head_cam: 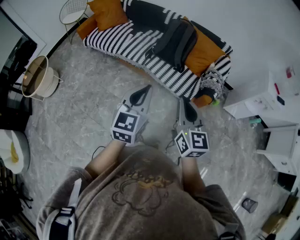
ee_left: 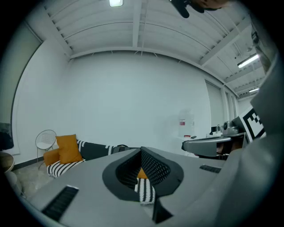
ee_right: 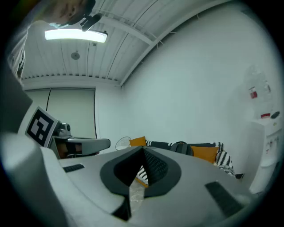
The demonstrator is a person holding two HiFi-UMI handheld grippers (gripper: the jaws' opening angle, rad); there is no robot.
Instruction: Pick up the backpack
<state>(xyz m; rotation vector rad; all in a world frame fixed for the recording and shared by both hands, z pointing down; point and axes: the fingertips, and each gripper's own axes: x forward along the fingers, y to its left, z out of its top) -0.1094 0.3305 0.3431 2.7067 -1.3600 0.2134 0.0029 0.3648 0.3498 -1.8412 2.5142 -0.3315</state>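
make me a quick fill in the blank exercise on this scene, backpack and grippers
1. The backpack lies on the striped ____.
2. The cushions next to it are ____ in colour.
3. The left gripper and the right gripper both have their jaws ____.

Missing words: sofa; orange; shut.

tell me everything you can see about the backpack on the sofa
The backpack is dark grey to black, seemingly soft fabric, with rounded corners and long seams or straps down its face. It sits on the black-and-white striped sofa, right beside an orange cushion. In the right gripper view it shows as a rounded hump, so it may lean on the backrest. It looks closed. Nothing else touches it.
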